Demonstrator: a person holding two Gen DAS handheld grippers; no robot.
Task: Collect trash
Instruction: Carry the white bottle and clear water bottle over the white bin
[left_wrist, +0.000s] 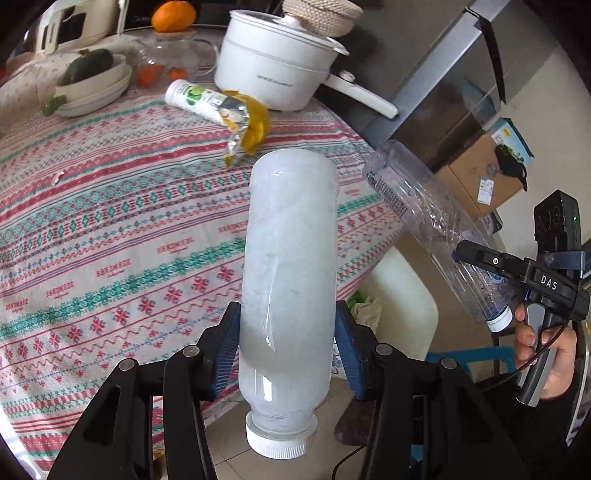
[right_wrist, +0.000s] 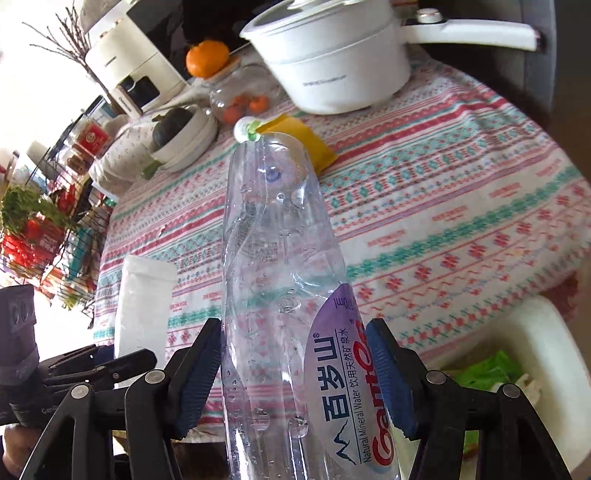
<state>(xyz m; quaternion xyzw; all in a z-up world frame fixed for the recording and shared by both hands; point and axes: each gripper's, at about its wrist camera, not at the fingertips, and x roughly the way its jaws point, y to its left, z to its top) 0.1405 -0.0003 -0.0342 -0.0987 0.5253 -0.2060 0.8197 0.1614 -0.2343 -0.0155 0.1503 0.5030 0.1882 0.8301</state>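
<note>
My left gripper (left_wrist: 288, 354) is shut on a frosted white bottle (left_wrist: 290, 280), held cap-down beside the table edge. My right gripper (right_wrist: 295, 376) is shut on a clear crushed water bottle (right_wrist: 280, 280) with a purple label; it also shows in the left wrist view (left_wrist: 424, 221), with the right gripper (left_wrist: 480, 258) at far right. The frosted bottle shows in the right wrist view (right_wrist: 144, 306). A white tube with a green label (left_wrist: 192, 98) and a yellow wrapper (left_wrist: 251, 122) lie on the tablecloth (left_wrist: 110, 221). A white bin (left_wrist: 402, 306) with trash inside stands below the table edge.
A white pot (left_wrist: 277, 70) with a long handle, stacked bowls with a dark vegetable (left_wrist: 92, 81), an orange (left_wrist: 173, 16) and a glass jar stand at the back of the table. A cardboard box (left_wrist: 484, 173) sits on the floor at right. A wire rack (right_wrist: 44, 221) stands left of the table.
</note>
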